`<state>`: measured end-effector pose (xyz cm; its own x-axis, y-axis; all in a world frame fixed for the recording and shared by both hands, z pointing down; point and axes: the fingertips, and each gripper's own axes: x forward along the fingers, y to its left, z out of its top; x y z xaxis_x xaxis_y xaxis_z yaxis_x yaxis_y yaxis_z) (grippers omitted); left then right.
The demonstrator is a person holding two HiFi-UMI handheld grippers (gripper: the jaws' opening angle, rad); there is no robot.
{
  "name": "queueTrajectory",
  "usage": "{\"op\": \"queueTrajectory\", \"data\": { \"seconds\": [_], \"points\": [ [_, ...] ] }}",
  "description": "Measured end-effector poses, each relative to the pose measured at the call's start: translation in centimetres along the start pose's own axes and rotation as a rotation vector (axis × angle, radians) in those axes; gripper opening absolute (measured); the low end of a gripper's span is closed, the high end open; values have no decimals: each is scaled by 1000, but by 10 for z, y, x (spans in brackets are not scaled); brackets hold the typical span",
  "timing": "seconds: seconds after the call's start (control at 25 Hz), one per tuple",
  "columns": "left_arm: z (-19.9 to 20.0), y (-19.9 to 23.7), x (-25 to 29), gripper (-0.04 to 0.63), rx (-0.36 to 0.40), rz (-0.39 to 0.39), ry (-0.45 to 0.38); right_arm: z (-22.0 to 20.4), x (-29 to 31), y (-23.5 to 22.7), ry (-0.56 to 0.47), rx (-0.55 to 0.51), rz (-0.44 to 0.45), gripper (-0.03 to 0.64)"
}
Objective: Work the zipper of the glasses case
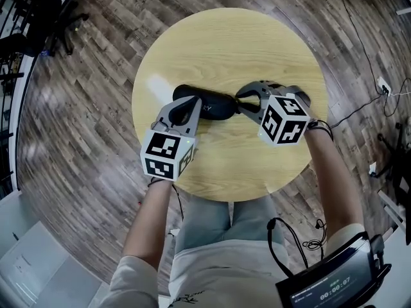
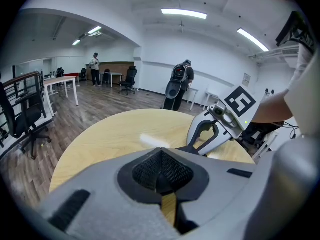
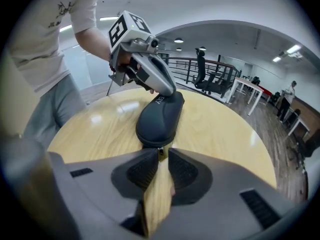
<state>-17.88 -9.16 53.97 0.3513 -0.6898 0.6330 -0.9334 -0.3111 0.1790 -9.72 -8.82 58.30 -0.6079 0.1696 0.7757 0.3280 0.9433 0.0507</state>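
Observation:
A black glasses case (image 1: 209, 103) lies across the middle of the round wooden table (image 1: 257, 50). My left gripper (image 1: 192, 110) comes in from the near side and is shut on the case's left part; in the left gripper view its pads (image 2: 150, 170) meet with a dark bit of case pinched between them. My right gripper (image 1: 242, 102) sits at the case's right end. In the right gripper view the case (image 3: 160, 116) runs away from me, and the small zipper pull (image 3: 160, 153) sits between the almost closed tips of the right gripper (image 3: 160, 158).
The table edge (image 1: 192, 194) is close to the person's body. Wood floor surrounds it, with cables (image 1: 359, 108) at the right and office chairs (image 2: 22, 121) and desks (image 2: 60, 84) further off. A person (image 2: 95, 64) stands far back.

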Motion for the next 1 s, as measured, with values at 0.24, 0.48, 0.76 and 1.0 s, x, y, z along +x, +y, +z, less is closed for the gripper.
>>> {"op": "queueTrajectory", "data": {
  "seconds": [0.24,0.48,0.76,1.0],
  "points": [
    [2,0,1,5,-7,3,-1,-4,2,3,62,-65,35,5],
    [2,-1,0,5,2,18,-7,-4,-2,6,81,-28,51,1],
    [3,2,-7,5,9,26,-13,5,-10,13,140,-10,72,0],
    [2,0,-2,5,33,28,-12,5,-5,35,134,87,34,0]
  ]
}}
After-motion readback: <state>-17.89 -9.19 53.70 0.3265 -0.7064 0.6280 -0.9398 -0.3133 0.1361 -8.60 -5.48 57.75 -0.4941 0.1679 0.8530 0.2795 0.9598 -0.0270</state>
